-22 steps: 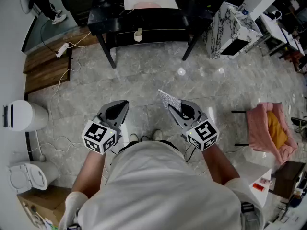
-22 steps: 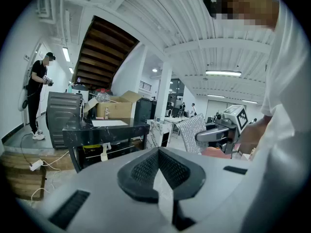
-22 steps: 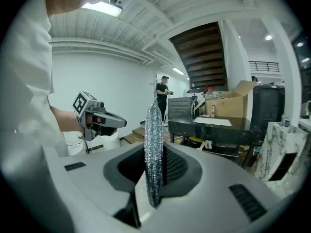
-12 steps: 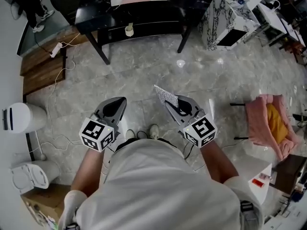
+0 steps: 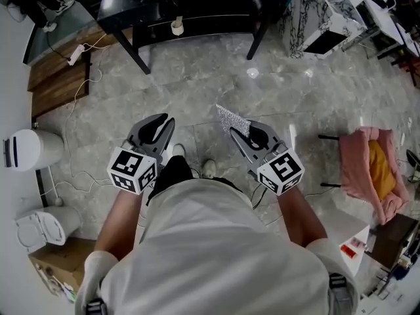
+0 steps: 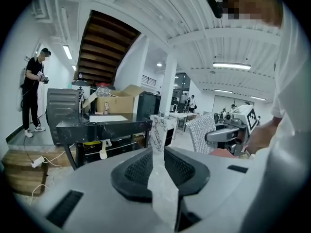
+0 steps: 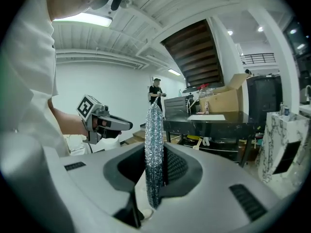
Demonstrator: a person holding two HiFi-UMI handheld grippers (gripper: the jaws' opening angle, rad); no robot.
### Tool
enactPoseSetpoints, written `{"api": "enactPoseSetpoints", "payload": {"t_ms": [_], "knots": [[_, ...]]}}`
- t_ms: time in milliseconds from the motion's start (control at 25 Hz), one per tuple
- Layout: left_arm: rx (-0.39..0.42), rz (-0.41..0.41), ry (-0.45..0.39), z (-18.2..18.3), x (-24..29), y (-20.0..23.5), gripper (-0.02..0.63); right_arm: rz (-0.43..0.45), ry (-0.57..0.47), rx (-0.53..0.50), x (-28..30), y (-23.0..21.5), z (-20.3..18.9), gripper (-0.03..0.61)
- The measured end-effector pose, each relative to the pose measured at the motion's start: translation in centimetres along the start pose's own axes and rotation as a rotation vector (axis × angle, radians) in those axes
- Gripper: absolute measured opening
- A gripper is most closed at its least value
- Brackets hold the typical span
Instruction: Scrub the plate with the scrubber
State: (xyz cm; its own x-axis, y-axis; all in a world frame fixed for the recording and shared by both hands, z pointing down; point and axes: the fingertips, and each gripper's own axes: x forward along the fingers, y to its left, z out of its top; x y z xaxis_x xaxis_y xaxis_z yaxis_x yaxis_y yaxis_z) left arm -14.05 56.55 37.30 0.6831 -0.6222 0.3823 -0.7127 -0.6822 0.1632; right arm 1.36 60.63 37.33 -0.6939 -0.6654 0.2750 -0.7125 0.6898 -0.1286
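On a grey marbled floor, I stand with a tool in each hand, both aimed a little downward toward a black tabletop well ahead of me. My right tool is clamped on the scrubber, a flat pad of silvery mesh. It stands on edge between the jaws and sticks out past their tips. In the right gripper view the mesh fills the gap between the ribbed pads and rises above them. My left tool carries nothing. Its jaws are parted a little, and in the left gripper view only the marbled floor shows through the narrow gap. The two tools are held side by side and apart, neither touching the other, and each shows in the other's camera. My shoes peek out on the floor between them. On the tabletop sit an open cardboard box and, in front of it, a white sheet. A person in dark clothes stands beyond the tabletop's far left end. A black-and-white marbled cabinet stands to the right of the tabletop. Nearer me on the right, a pink cloth is draped over a chair. A white rounded unit sits by the wall on my left.
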Motion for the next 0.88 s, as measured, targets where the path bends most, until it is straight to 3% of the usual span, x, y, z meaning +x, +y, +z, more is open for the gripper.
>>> {"api": "enactPoseSetpoints", "payload": {"t_ms": [280,880], "knots": [[-0.004,-0.007,-0.016,1.4,4.6,5.3,0.119,-0.060,0.015,0.011,4.2,-4.8,0.7,0.078],[0.041,-0.155,-0.047,10.6,16.4,22.9,0.170,-0.159,0.061,-0.034,21.1,-15.4,9.0,0.078]]}}
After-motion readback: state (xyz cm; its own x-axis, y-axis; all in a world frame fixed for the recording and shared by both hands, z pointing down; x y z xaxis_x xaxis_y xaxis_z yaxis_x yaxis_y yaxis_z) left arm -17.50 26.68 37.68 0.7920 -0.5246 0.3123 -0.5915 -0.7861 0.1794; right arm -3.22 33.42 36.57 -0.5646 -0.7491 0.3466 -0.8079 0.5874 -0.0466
